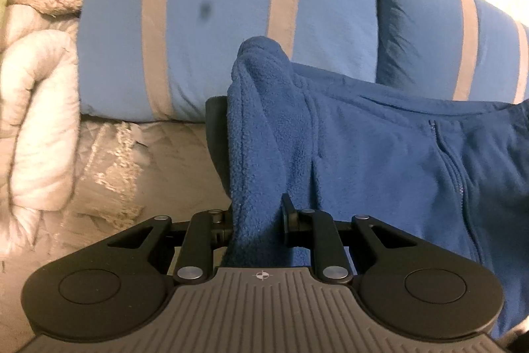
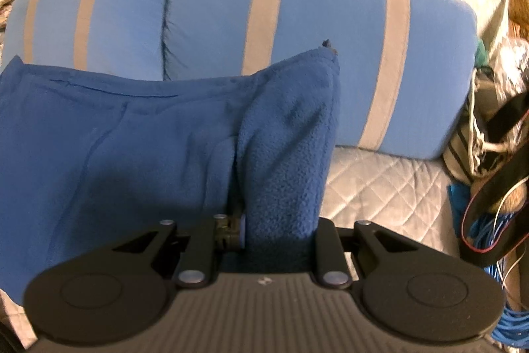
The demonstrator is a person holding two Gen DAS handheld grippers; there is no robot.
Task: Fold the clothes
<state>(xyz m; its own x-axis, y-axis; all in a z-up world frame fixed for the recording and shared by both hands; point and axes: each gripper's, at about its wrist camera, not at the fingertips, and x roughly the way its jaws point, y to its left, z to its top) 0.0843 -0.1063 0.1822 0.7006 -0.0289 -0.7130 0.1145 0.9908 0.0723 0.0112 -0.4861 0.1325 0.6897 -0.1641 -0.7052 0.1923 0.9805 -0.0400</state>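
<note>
Two grippers, left gripper (image 1: 254, 154) and right gripper (image 2: 281, 154), each clench one corner of the blue fleece jacket (image 1: 380, 154), to hold it spread over the bed (image 1: 115, 171) for folding

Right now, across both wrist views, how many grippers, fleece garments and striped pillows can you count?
Grippers: 2, the left gripper and right gripper, each shut on the fleece.
Blue fleece jacket: 1.
Blue pillows with grey stripes: 2, the left pillow and the right pillow.
Total: 5.
</note>
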